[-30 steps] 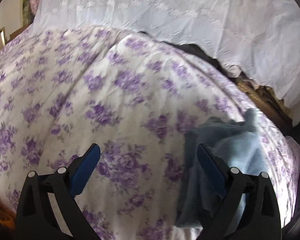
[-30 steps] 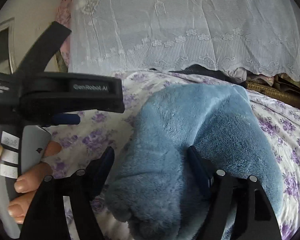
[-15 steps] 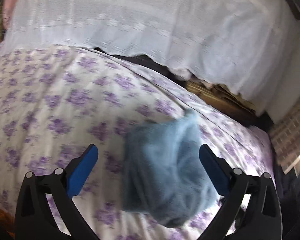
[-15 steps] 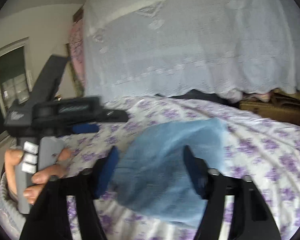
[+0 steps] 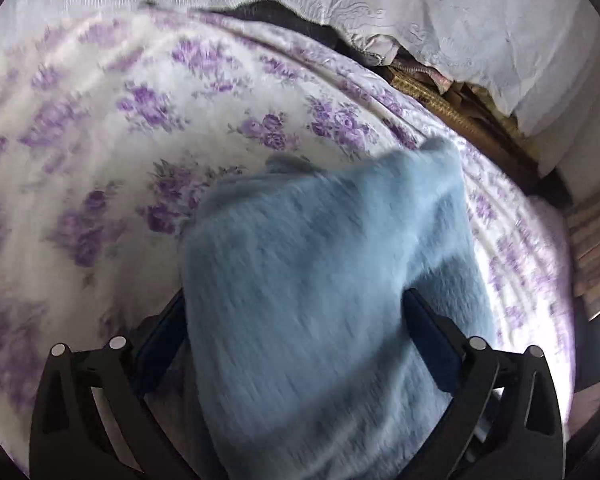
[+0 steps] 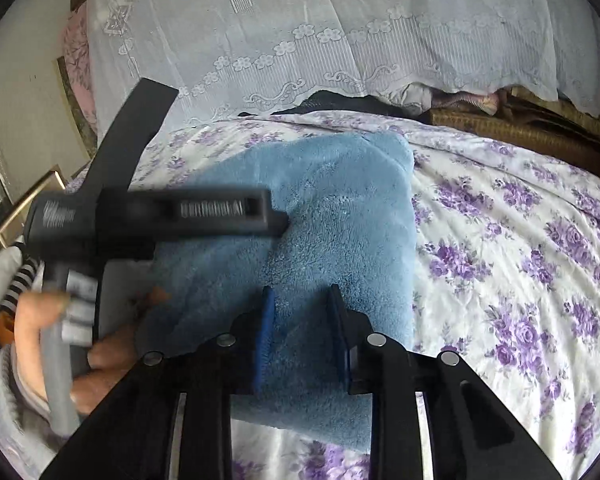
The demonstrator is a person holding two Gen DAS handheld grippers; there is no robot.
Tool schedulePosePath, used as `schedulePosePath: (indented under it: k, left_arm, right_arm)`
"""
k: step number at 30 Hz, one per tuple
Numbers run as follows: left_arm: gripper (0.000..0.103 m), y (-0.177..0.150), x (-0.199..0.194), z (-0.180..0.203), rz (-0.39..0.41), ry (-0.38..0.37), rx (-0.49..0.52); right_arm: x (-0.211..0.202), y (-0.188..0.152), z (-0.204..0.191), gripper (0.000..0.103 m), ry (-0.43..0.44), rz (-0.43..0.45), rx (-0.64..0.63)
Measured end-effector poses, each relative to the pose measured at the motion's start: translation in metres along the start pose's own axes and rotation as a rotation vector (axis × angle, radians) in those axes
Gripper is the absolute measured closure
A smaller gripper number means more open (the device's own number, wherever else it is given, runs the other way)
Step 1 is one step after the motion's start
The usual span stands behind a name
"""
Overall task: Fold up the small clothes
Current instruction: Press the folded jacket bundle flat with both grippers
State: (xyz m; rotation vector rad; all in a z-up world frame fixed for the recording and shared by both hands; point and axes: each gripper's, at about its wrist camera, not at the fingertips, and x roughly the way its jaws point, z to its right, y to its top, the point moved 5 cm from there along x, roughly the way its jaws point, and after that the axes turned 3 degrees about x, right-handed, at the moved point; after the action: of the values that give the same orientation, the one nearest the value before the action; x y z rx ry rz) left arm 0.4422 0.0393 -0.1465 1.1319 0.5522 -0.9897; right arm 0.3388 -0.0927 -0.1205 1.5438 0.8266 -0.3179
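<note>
blue fleece garment (image 5: 324, 280) blurred, apparently hiding left hand-held gripper (image 5: 292, 332) pads

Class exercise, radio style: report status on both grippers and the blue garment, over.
Left gripper open, straddling the blue fleece garment. Right gripper shut on the garment's near fold. Garment bunched on the floral bedspread. Nothing in the way.

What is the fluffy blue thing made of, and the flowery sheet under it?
The blue garment looks like soft fleece or plush: its surface is fuzzy and matte, with a short nap that shows brushed streaks. The flowery bedsheet looks like thin woven cloth, probably cotton or a blend: smooth, flat, printed with purple roses, with fine creases and a slight sheen in places.
</note>
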Motion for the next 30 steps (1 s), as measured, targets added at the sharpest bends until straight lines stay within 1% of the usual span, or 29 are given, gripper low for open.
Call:
schedulePosePath:
  k: [4, 6, 10, 11, 13, 14, 15, 16, 18, 20, 23, 25, 28, 30]
  left_arm:
    - [0.004, 0.005, 0.008, -0.006, 0.011, -0.014, 0.0]
    - [0.004, 0.004, 0.004, -0.004, 0.016, 0.002, 0.001]
    - [0.004, -0.002, -0.031, -0.001, 0.075, 0.095, 0.038]
    - [0.005, -0.007, -0.047, 0.002, 0.102, 0.13, 0.065]
    - [0.005, -0.015, -0.067, 0.006, 0.129, 0.139, 0.094]
    - [0.005, -0.02, -0.081, 0.01, 0.145, 0.133, 0.104]
    - [0.005, -0.024, -0.089, 0.013, 0.155, 0.128, 0.11]
    - [0.005, -0.028, -0.097, 0.015, 0.163, 0.127, 0.117]
    - [0.005, -0.038, -0.108, 0.018, 0.174, 0.156, 0.133]
    - [0.005, -0.051, -0.114, 0.016, 0.167, 0.178, 0.139]
    - [0.005, -0.075, -0.116, 0.011, 0.137, 0.167, 0.144]
    - [0.005, -0.087, -0.11, 0.009, 0.115, 0.182, 0.153]
    - [0.004, -0.098, -0.096, 0.005, 0.092, 0.216, 0.163]
    - [0.004, -0.101, -0.077, -0.003, 0.05, 0.234, 0.15]
  right_arm:
    - [0.004, -0.004, -0.007, 0.075, -0.044, 0.027, -0.028]
    - [0.002, -0.003, -0.007, 0.075, -0.044, 0.035, -0.026]
    - [-0.005, 0.0, 0.001, 0.072, 0.01, 0.068, 0.028]
    - [-0.009, 0.001, 0.002, 0.071, 0.019, 0.077, 0.047]
    - [-0.017, 0.006, 0.002, 0.067, 0.032, 0.086, 0.074]
    - [-0.022, 0.007, 0.001, 0.063, 0.036, 0.09, 0.078]
    - [-0.031, 0.009, -0.002, 0.059, 0.035, 0.096, 0.069]
    - [-0.038, 0.01, -0.005, 0.057, 0.028, 0.102, 0.052]
    - [-0.049, 0.009, -0.006, 0.054, 0.01, 0.109, 0.027]
    - [-0.058, 0.005, -0.003, 0.054, 0.005, 0.108, 0.023]
    - [-0.065, 0.0, 0.005, 0.054, 0.005, 0.109, 0.035]
    - [-0.065, -0.004, 0.006, 0.054, 0.008, 0.101, 0.041]
    - [-0.051, -0.018, 0.003, 0.054, -0.001, 0.048, 0.028]
    - [-0.034, -0.032, 0.003, 0.054, -0.048, 0.004, -0.003]
